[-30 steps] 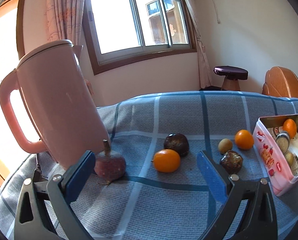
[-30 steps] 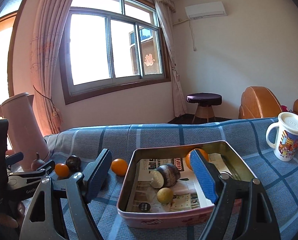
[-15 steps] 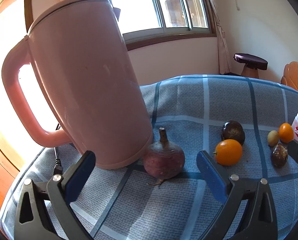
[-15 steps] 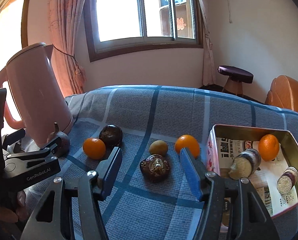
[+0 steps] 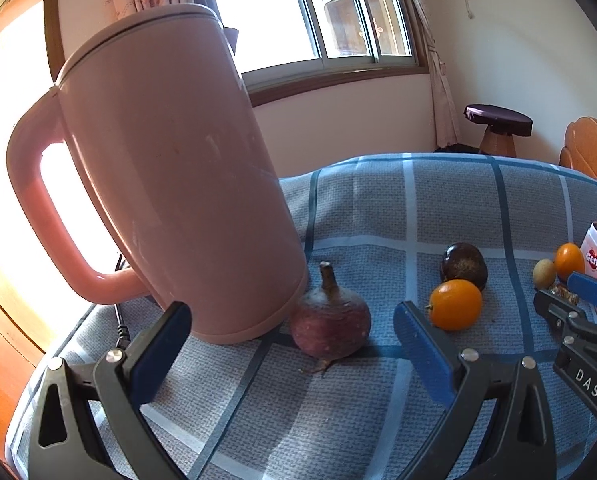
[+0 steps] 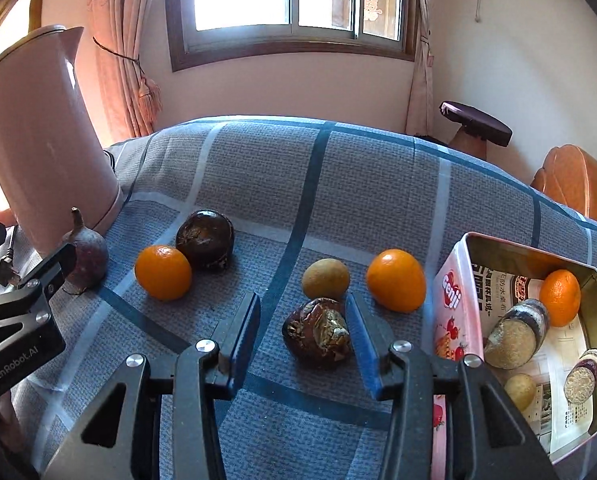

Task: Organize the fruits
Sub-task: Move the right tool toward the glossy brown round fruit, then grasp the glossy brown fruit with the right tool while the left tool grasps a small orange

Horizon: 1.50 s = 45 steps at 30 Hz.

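Observation:
On the blue checked cloth, a wrinkled dark brown fruit [image 6: 318,332] lies between the fingers of my right gripper [image 6: 302,308]. Its jaws are closing; the right pad is at the fruit's side and the left pad still stands apart from it. Around it lie a small yellow-brown fruit [image 6: 325,279], two oranges [image 6: 396,280] [image 6: 163,272] and a dark round fruit [image 6: 205,245]. My left gripper [image 5: 292,316] is open and low, with a purple-red stemmed fruit [image 5: 330,324] just beyond its fingertips. The pink-sided tin [image 6: 450,300] at the right holds an orange and several cut pieces.
A tall pink kettle [image 5: 170,168] stands right behind the stemmed fruit, its cord [image 5: 120,320] trailing over the left table edge. A stool [image 6: 476,124] and a wooden chair [image 6: 578,180] stand beyond the table. The right gripper's body [image 5: 578,320] shows at the right of the left wrist view.
My right gripper has swung left from over the tin and come down around the wrinkled fruit, its jaws narrowing. My left gripper shifted left to the stemmed fruit by the kettle, then held still.

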Each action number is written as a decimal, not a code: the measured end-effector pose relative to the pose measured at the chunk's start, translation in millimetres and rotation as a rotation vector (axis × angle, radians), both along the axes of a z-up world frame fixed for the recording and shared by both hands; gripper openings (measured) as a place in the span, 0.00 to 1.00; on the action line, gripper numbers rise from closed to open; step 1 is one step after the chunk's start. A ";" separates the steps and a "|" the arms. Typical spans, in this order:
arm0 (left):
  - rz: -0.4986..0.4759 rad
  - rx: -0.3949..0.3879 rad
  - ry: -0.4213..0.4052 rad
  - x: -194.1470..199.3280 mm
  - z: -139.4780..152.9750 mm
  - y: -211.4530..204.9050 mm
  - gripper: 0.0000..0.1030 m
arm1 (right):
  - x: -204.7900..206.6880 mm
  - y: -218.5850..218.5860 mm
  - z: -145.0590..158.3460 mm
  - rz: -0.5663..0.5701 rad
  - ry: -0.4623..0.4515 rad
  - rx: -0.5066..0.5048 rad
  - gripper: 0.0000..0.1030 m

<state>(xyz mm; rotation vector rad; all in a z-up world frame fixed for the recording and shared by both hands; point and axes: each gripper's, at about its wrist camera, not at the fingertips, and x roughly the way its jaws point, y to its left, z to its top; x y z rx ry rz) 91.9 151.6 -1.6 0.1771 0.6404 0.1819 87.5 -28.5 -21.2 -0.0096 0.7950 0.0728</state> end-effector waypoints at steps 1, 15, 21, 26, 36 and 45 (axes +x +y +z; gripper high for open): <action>0.004 -0.004 0.002 0.5 -0.1 1.5 1.00 | -0.6 -4.6 -1.4 -0.003 0.012 0.021 0.45; 0.001 -0.023 0.015 -0.1 -0.5 4.5 1.00 | 19.8 -5.4 -11.2 0.010 0.098 0.020 0.48; -0.008 -0.019 0.010 0.1 -1.1 2.5 1.00 | 3.6 -9.5 -6.1 0.031 0.060 0.075 0.41; -0.029 -0.034 0.018 1.0 -4.0 -0.1 1.00 | -40.4 -6.9 21.9 0.027 -0.171 0.082 0.41; -0.219 -0.153 0.011 0.1 -5.4 -26.5 0.93 | -65.6 -13.4 39.2 -0.044 -0.337 0.022 0.41; -0.328 -0.146 0.128 32.1 -15.2 -74.8 0.69 | -61.0 -34.8 40.2 -0.083 -0.329 0.070 0.41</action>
